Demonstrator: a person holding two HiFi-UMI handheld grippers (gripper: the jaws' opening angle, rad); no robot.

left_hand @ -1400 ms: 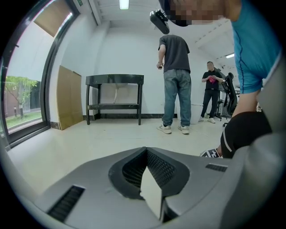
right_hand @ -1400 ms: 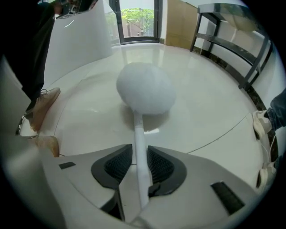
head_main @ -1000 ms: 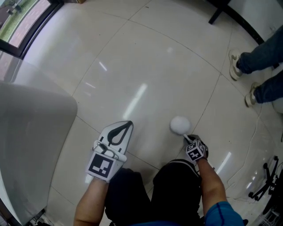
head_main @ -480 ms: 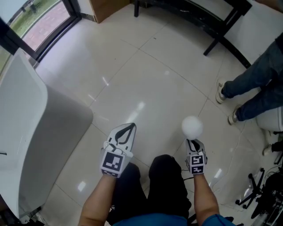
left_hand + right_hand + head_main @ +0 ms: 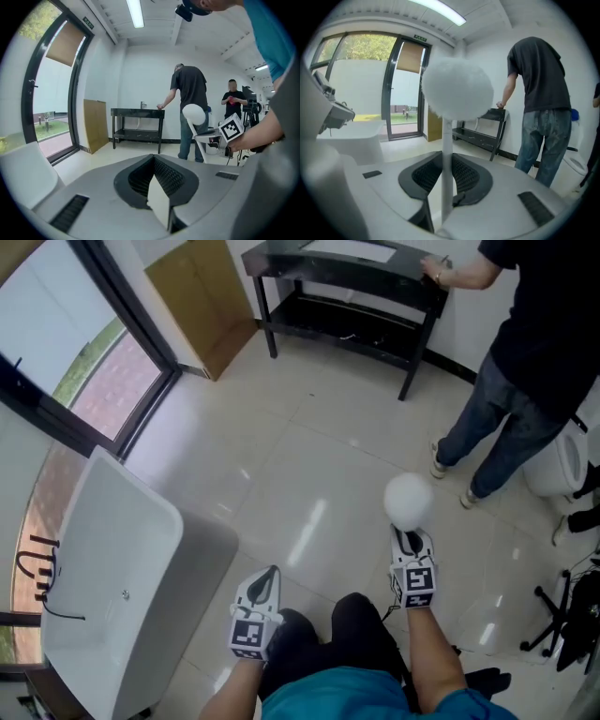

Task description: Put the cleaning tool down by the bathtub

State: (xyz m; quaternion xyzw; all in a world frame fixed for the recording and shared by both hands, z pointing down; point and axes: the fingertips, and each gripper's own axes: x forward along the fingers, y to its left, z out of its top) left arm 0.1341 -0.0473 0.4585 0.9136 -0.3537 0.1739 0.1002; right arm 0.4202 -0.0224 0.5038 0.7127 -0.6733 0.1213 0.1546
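The cleaning tool is a thin white stick (image 5: 446, 159) with a round fluffy white head (image 5: 457, 89). My right gripper (image 5: 446, 187) is shut on the stick, with the head standing up in front of the jaws. In the head view the tool head (image 5: 408, 500) floats high over the tiled floor, just ahead of the right gripper (image 5: 410, 538). The white bathtub (image 5: 112, 587) lies at the lower left, well apart from the tool. My left gripper (image 5: 270, 572) hangs between the tub and my legs, jaws shut and empty (image 5: 157, 190).
A person in jeans (image 5: 511, 381) stands at the upper right by a black table (image 5: 347, 277). Brown cardboard (image 5: 202, 301) leans by the glass door (image 5: 103, 362). A toilet (image 5: 553, 465) and black stand legs (image 5: 562, 624) are on the right.
Both grippers have risen far above the floor, and the tool's head has come up with the right one. The view now takes in the whole tub, the table and the person.
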